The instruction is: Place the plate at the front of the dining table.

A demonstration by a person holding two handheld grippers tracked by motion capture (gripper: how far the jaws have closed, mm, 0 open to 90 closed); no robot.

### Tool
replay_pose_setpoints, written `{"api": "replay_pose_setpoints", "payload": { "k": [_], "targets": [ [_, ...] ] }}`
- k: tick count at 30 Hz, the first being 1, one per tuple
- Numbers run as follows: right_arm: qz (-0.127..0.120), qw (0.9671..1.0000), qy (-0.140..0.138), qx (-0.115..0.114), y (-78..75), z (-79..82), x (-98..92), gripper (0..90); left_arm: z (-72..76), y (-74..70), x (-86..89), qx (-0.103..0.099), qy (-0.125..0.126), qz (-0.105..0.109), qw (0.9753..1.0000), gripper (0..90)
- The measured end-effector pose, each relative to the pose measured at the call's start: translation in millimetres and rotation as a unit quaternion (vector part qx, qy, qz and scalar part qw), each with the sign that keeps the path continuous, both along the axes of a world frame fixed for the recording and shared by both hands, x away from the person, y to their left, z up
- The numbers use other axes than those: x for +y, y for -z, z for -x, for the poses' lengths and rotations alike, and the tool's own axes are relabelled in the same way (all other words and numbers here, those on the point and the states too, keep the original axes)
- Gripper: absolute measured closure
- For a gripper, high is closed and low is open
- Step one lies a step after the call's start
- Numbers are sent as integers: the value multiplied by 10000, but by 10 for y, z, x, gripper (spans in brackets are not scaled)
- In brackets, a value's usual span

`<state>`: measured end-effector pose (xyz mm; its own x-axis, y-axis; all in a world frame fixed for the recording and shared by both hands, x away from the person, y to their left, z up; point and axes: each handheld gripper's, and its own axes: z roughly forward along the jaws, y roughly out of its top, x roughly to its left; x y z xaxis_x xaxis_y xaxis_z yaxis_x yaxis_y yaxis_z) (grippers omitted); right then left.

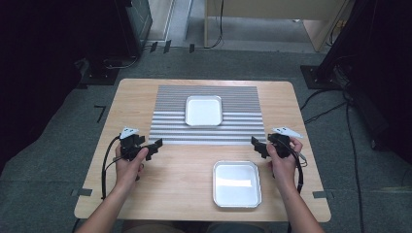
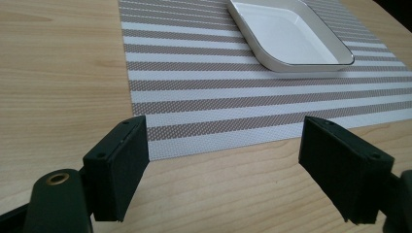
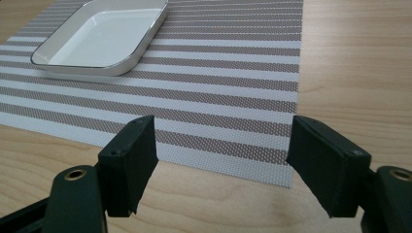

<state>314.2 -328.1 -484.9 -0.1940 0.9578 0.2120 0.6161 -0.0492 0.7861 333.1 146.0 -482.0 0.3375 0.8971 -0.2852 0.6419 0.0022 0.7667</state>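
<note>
A grey-and-white striped placemat [image 1: 209, 128] lies on the far half of the wooden table [image 1: 175, 179]. A white square dish [image 1: 204, 110] sits empty on the mat; the same dish [image 2: 291, 34] appears in the left gripper view and as the dish [image 3: 104, 36] in the right gripper view. A second white square dish [image 1: 236, 183] rests empty on bare wood near the front edge. My left gripper [image 1: 153, 148] hovers open at the mat's near left corner, its jaws wide with nothing between them. My right gripper [image 1: 257, 144] is open at the mat's near right corner, also holding nothing.
The placemat [image 2: 218, 92] edge runs just beyond both sets of jaws. Cables [image 1: 104, 170] trail from each gripper toward the front of the table. Dark equipment and floor cables [image 1: 340, 97] surround the table.
</note>
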Motion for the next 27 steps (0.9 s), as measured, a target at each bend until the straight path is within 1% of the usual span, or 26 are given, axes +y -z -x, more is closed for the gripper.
{"api": "replay_pose_setpoints", "payload": {
  "k": [2,3,4,7,10,14,15,19,21,23,24,25,27],
  "targets": [
    [17,10000,16,-11,2,20,-15,261,15,5,19,-1,-11,6,10000,183],
    [-16,10000,45,-2,10,56,-46,260,52,15,42,-16,-22,-47,10000,183],
    [-16,10000,45,-2,10,56,-46,260,52,15,42,-16,-22,-47,10000,183],
    [-29,10000,78,-9,27,123,-107,260,138,33,68,-70,11,-137,9999,183],
    [-21,10000,98,0,31,177,-143,260,190,50,105,-96,6,-171,9998,183],
    [-4,9999,121,-11,34,231,-190,260,234,76,147,-68,-14,-161,9998,183],
    [-17,9999,136,-19,37,268,-225,260,260,92,180,-64,-32,-153,9999,183],
    [10,9999,159,-22,62,348,-292,260,308,94,263,-126,-114,-283,9995,183],
    [22,9998,174,-13,73,369,-306,260,321,93,287,-152,-133,-313,9993,183],
    [39,9998,189,35,126,429,-336,260,358,103,367,-154,-202,-333,9991,183],
    [39,9998,189,35,126,429,-336,260,358,103,367,-154,-202,-333,9991,183],
    [61,9998,175,56,160,464,-352,260,388,121,420,-146,-267,-328,9990,183],
    [41,9998,186,80,187,501,-367,260,425,153,458,-129,-302,-398,9987,183]
  ]
}}
